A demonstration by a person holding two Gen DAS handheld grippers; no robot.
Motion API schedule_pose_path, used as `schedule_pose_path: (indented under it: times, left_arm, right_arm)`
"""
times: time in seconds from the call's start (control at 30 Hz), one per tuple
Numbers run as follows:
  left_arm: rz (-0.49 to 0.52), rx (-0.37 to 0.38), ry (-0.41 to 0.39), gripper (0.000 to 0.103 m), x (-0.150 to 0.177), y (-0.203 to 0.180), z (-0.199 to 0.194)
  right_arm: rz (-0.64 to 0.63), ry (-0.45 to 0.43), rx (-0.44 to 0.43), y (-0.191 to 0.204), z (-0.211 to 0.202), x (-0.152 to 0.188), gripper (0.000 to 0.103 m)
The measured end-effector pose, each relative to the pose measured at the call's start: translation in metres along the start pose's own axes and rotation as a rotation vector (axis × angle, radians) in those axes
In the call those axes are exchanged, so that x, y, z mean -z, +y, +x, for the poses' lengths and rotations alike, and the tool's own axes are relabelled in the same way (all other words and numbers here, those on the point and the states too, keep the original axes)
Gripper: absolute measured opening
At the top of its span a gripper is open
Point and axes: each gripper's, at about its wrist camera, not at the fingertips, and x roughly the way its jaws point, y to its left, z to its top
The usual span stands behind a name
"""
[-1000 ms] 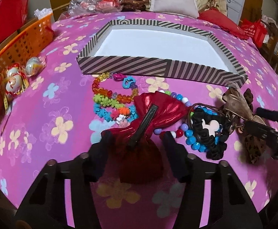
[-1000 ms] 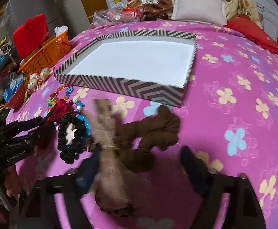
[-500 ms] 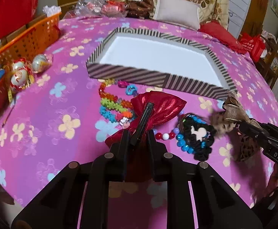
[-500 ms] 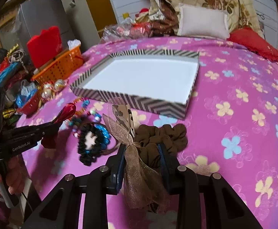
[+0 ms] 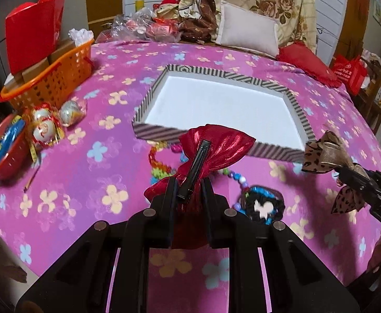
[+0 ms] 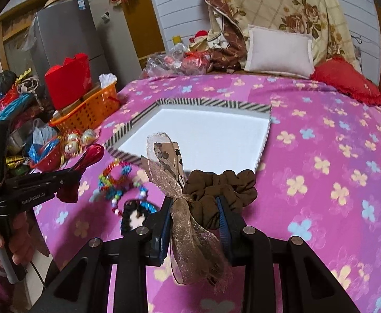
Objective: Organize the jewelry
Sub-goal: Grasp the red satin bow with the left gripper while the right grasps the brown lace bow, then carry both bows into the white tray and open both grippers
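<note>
Lifting red bow (image 5: 214, 147), scrunchie (image 6: 223, 190) higher.

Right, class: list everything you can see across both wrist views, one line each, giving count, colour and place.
Shallow box: one, striped rim, white inside, mid-bedspread, nothing in it.
Bow hair clip: one, shiny red, held above the bedspread.
Leopard ribbon bow: one, tan and brown, held.
Scrunchie: one, brown, held with the ribbon bow.
Bead bracelets: several, multicoloured, before the box.
Black scrunchie: one, blue-beaded, near the bracelets.
Basket: one, orange, left edge.
Pillow: one, pale, far side.
Bedspread: one, pink, flowered.
Left gripper: jaws shut on the bow hair clip.
Right gripper: jaws shut on the ribbon bow and scrunchie.
</note>
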Motion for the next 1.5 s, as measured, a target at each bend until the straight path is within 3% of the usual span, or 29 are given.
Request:
schedule_pose_path:
  times: [0.3, 0.73, 1.07, 1.37, 1.4, 1.47, 1.5]
  left_arm:
    - [-0.001, -0.052, -0.018, 0.017, -0.038, 0.001, 0.016]
    - [0.023, -0.119, 0.001, 0.017, -0.08, -0.002, 0.065]
    - [0.028, -0.133, 0.046, 0.017, -0.101, -0.006, 0.107]
    - [-0.006, -0.141, 0.122, 0.017, -0.099, -0.001, 0.146]
    - [-0.008, -0.143, 0.129, 0.017, -0.098, -0.001, 0.149]
    - [-0.019, -0.145, 0.142, 0.017, -0.096, 0.001, 0.153]
    - [-0.022, -0.147, 0.145, 0.017, -0.095, 0.002, 0.155]
  right_arm:
    - [-0.001, -0.006, 0.026, -0.013, 0.017, -0.041, 0.031]
    - [0.008, 0.029, 0.052, -0.03, 0.074, -0.078, 0.031]
    - [0.013, 0.095, 0.061, -0.041, 0.119, -0.084, 0.031]
    - [0.051, 0.167, 0.056, -0.051, 0.152, -0.077, 0.031]
    - [0.056, 0.176, 0.049, -0.052, 0.154, -0.076, 0.033]
    - [0.062, 0.198, 0.048, -0.052, 0.156, -0.073, 0.05]
    - [0.056, 0.192, 0.058, -0.051, 0.156, -0.073, 0.052]
